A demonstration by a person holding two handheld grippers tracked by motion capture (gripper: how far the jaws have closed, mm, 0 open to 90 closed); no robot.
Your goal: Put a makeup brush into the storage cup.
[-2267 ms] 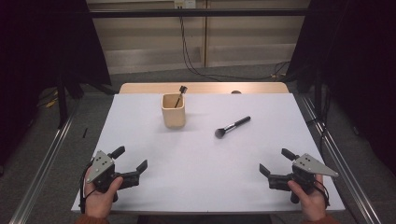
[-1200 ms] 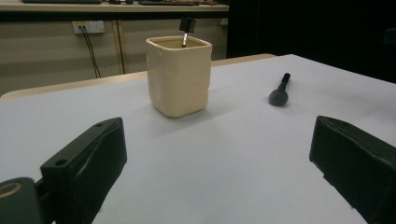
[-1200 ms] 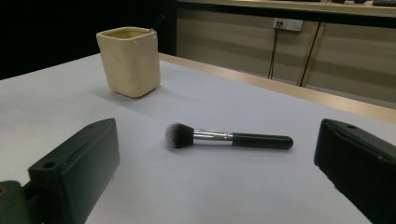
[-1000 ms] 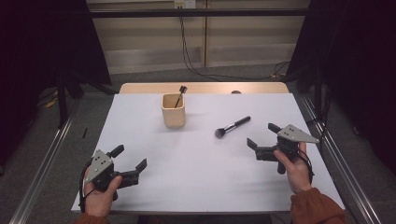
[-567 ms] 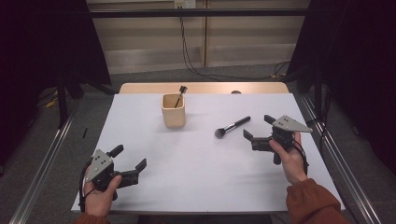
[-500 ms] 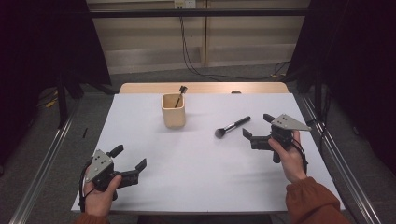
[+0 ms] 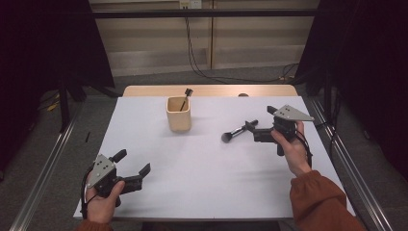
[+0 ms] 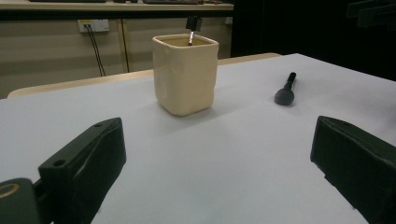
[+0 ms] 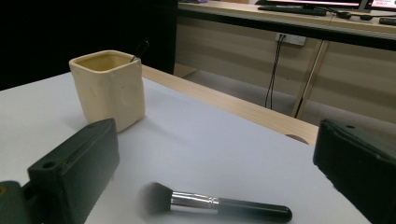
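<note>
A cream square cup (image 7: 179, 114) stands at the table's back middle, and a thin dark brush (image 7: 184, 96) leans inside it. A black makeup brush (image 7: 238, 131) lies flat to the cup's right, bristles pointing left. My right gripper (image 7: 260, 118) is open at the brush's handle end, one jaw on each side of it. In the right gripper view the makeup brush (image 9: 215, 204) lies low between the open jaws of my right gripper (image 9: 217, 130), with the cup (image 9: 109, 86) beyond. My left gripper (image 7: 133, 161) rests open at the front left, holding nothing. In its own view the left gripper (image 8: 217, 135) faces the cup (image 8: 186, 74) and the makeup brush (image 8: 286, 91).
The white tabletop (image 7: 202, 183) has a wooden strip (image 7: 211, 90) along its back edge. Metal rails (image 7: 45, 159) run along the floor on both sides. Cables (image 7: 202, 67) hang from a wall socket behind the table.
My right gripper has moved from the front right corner forward and left up to the makeup brush's handle. The left gripper, cup and brushes have stayed put.
</note>
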